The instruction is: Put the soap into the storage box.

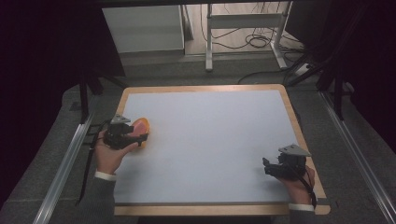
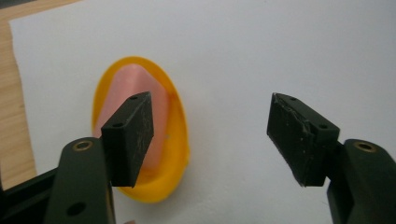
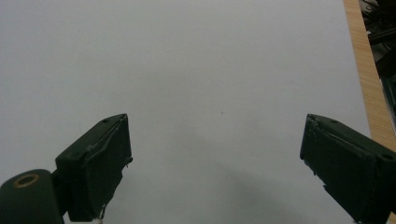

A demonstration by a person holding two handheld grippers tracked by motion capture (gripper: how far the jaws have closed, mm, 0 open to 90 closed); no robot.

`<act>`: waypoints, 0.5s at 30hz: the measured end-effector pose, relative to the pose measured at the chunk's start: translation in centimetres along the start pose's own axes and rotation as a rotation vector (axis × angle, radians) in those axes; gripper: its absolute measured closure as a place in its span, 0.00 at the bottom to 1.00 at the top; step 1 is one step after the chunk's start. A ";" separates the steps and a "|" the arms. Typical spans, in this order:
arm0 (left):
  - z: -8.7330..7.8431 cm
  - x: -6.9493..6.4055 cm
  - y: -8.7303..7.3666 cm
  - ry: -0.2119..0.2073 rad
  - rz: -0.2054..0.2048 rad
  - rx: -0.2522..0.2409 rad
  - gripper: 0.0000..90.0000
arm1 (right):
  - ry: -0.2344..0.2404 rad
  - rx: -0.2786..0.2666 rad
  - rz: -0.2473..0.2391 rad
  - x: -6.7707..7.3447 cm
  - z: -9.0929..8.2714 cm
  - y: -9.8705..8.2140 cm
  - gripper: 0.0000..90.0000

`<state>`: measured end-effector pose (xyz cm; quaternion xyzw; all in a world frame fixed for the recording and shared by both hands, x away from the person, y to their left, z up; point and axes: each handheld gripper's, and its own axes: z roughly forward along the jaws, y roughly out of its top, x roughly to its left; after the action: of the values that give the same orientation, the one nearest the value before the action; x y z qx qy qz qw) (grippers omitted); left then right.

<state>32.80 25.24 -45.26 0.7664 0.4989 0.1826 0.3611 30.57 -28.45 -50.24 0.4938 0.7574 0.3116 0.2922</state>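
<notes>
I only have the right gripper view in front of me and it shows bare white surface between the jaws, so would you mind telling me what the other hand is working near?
Observer: The left hand-held gripper is at the table's left edge beside a small orange dish with a pink inside.
Operator: Thank you. Is the dish being held?
Observer: No, the left gripper view shows the jaws wide apart; the dish lies on the white sheet behind one pad, not between the two.
Operator: And where is my gripper relative to it?
Observer: The right hand-held gripper sits near the table's front right corner, jaws open, far from the dish.
</notes>
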 end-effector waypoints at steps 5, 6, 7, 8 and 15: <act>-0.1 -0.8 -1.7 -0.030 -0.007 -0.013 0.36 | 0.005 -0.002 -0.005 0.2 0.0 0.1 0.10; -0.1 -0.9 -2.2 -0.040 -0.009 -0.015 0.36 | 0.006 -0.002 -0.006 0.3 0.0 0.1 0.10; -0.1 -1.0 -2.4 -0.050 -0.008 -0.013 0.36 | 0.007 -0.001 -0.005 0.3 0.0 0.1 0.10; -0.1 -1.1 -2.8 -0.063 -0.007 -0.017 0.35 | 0.007 0.000 -0.006 0.3 0.0 0.1 0.10; 0.4 -1.4 -5.2 -0.116 -0.015 0.003 0.34 | 0.006 -0.007 -0.009 0.4 -0.2 0.2 0.10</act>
<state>29.16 25.08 -49.20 0.7725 0.4830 0.1345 0.3896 30.43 -27.99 -50.03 0.4886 0.7593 0.3144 0.2931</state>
